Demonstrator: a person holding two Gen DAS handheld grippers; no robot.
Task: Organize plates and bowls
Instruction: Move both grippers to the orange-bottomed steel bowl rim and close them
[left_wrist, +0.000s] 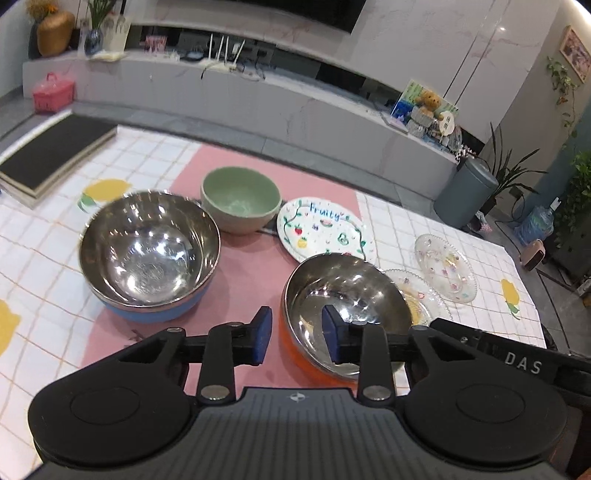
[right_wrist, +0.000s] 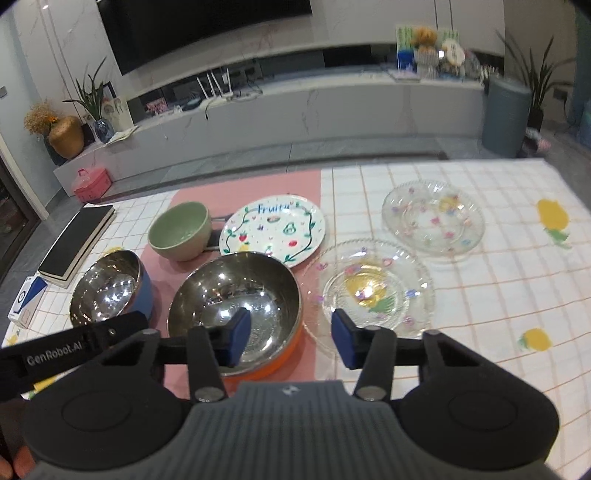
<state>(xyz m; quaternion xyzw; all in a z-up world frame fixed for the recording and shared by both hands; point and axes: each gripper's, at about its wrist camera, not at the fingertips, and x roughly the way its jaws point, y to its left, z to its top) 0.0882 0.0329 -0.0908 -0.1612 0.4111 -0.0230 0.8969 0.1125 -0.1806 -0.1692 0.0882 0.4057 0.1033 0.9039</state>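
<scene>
Steel-lined orange bowl (left_wrist: 347, 306) sits near the bench's (right_wrist: 480, 280) front edge, on the pink mat (left_wrist: 243, 269). Your left gripper (left_wrist: 297, 332) and right gripper (right_wrist: 291, 336) straddle its opposite rims, fingers half spread, pinching nothing. Step: approach. Next, seat one rim between the fingers before pinching.

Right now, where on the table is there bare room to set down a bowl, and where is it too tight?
Free: the checked cloth right of the two glass plates, and the pink mat between the blue bowl and orange bowl. Crowded: the green bowl, Fruity plate, orange bowl and nearer glass plate sit packed together.
</scene>
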